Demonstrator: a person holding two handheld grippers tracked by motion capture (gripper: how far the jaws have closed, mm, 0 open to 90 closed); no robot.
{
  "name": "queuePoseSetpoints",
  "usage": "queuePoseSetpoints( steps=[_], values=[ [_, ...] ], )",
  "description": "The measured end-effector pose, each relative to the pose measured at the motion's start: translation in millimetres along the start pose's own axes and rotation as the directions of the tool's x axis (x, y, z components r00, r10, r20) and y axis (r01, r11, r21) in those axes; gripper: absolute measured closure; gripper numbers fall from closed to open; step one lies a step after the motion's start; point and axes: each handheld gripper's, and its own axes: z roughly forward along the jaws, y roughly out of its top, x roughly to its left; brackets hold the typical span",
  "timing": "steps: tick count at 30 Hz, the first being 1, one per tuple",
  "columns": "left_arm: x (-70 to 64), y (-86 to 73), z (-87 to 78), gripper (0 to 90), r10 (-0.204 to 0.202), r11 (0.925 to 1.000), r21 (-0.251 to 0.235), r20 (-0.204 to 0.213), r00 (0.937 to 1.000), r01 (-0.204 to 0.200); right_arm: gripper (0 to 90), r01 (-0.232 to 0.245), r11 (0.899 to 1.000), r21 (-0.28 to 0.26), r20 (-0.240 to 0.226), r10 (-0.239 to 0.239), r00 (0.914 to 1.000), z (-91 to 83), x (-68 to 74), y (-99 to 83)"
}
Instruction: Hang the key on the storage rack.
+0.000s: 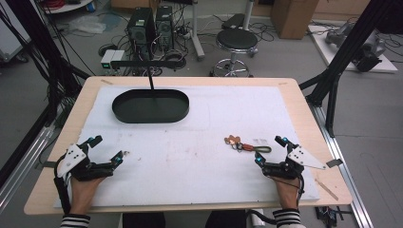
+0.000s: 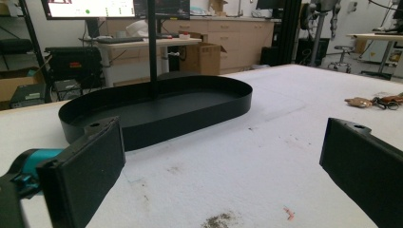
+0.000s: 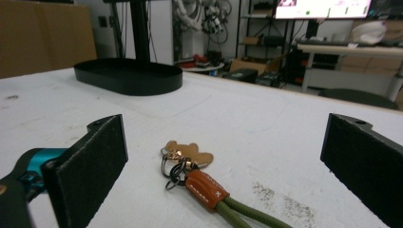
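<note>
Tan leather, bear-shaped, that's the keychain (image 3: pixel 190 153), with metal rings, an orange tab and an olive cord loop, lying flat on the white desk (image 1: pixel 190 161). Right tool (image 1: pixel 269 154) sits just behind it, jaws spread wide, holding nothing. Left tool (image 1: pixel 109 149) gapes too, facing the black oval tray (image 2: pixel 157 109).

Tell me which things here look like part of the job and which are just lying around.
Likely job: keychain, black tray, left gripper, right gripper, both open.
Lying about: stool, computer towers, cardboard box.
</note>
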Motion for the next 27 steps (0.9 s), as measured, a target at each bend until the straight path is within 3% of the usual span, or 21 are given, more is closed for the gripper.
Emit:
queuePoseSetpoints(
  steps=[4, 9, 10, 11, 17, 19, 20, 21, 22, 24, 25, 26, 27],
  values=[
    [-0.1, 0.0, 0.0, 1.7, 0.001, 1.0, 0.001, 0.0, 1.0, -0.001, 0.6, -0.007, 1.0, 0.027, -0.024, 0.008, 0.9997, 1.3, -3.8, 10.5],
    [0.1, 0.1, 0.2, 1.7, -0.002, 1.0, 0.003, 0.002, 1.0, 0.002, 0.7, 0.005, 0.997, 0.077, -0.083, 0.001, 0.9965, -2.5, -16.9, 43.3],
    [0.1, 0.1, 0.3, 1.7, -0.004, 1.0, 0.004, 0.001, 1.0, 0.004, 0.7, 0.005, 0.997, 0.077, -0.083, 0.001, 0.9965, -2.5, -16.9, 43.3],
    [0.2, 0.2, 0.4, 1.7, -0.005, 1.0, 0.004, 0.002, 1.0, 0.005, 0.7, 0.022, 0.994, 0.103, -0.113, -0.011, 0.9935, -2.9, -22.1, 54.1],
    [0.0, 0.4, 1.2, 1.7, -0.001, 0.9999, 0.011, 0.003, 1.0, 0.001, 0.7, 0.074, 0.983, 0.171, -0.158, -0.047, 0.9863, -1.5, -32.2, 75.3],
    [0.1, 0.4, 1.1, 1.7, -0.004, 0.9999, 0.012, 0.003, 1.0, 0.004, 0.7, 0.116, 0.968, 0.222, -0.181, -0.076, 0.9804, 2.7, -37.2, 83.1],
    [0.2, 0.5, 1.1, 1.7, -0.002, 0.9999, 0.012, 0.005, 1.0, 0.002, 0.7, 0.116, 0.968, 0.222, -0.181, -0.076, 0.9804, 2.7, -37.2, 83.1],
    [0.0, 0.4, 1.2, 1.7, -0.002, 0.9999, 0.01, 0.003, 1.0, 0.002, 0.7, 0.135, 0.955, 0.262, -0.192, -0.086, 0.9778, 5.9, -39.8, 85.9],
    [-0.1, 0.4, 1.3, 1.7, 0.0, 1.0, 0.01, 0.001, 1.0, 0.0, 0.7, 0.135, 0.955, 0.262, -0.192, -0.086, 0.9778, 5.9, -39.8, 85.9],
    [-0.3, 0.4, 1.3, 1.7, 0.0, 1.0, 0.01, -0.001, 1.0, 0.0, 0.7, 0.149, 0.943, 0.297, -0.201, -0.091, 0.9754, 9.5, -42.5, 87.0],
    [-0.3, 0.4, 1.2, 1.7, 0.002, 1.0, 0.01, 0.0, 1.0, -0.002, 0.7, 0.159, 0.935, 0.318, -0.211, -0.094, 0.973, 11.2, -43.9, 87.7],
    [-0.3, 0.4, 1.2, 1.7, 0.003, 0.9999, 0.011, 0.0, 1.0, -0.003, 0.7, 0.181, 0.92, 0.347, -0.228, -0.105, 0.9681, 15.1, -46.7, 89.1],
    [-0.3, 0.4, 1.3, 1.7, 0.001, 0.9999, 0.01, 0.0, 1.0, -0.001, 0.7, 0.181, 0.92, 0.347, -0.228, -0.105, 0.9681, 15.1, -46.7, 89.1]
  ],
)
